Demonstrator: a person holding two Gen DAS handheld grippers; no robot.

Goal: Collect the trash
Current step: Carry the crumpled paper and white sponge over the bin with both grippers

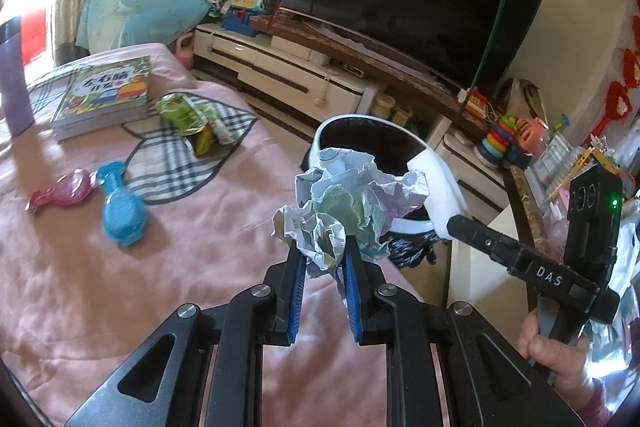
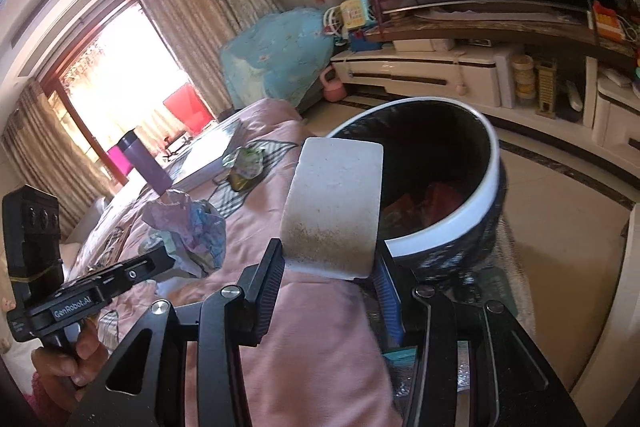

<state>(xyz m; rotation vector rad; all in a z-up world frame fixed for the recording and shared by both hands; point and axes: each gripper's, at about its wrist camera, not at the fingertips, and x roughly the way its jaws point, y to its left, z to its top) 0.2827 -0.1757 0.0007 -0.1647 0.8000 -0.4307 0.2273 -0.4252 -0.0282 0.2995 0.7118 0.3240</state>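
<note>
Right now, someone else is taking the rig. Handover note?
Left gripper: shut on the crumpled paper, held up beside the bin, not yet over its opening.
Right gripper: fingers shut on the bin's white flap, holding the trash bin off the bed's edge, mouth open.
Bin: some red and dark trash already inside.
Still on the pink bed: green snack wrappers on the checked cloth.
Not obvious trash, leave: books, blue brush, pink brush, purple flask.
Next: probably drop the paper in, then fetch the wrappers.
</note>
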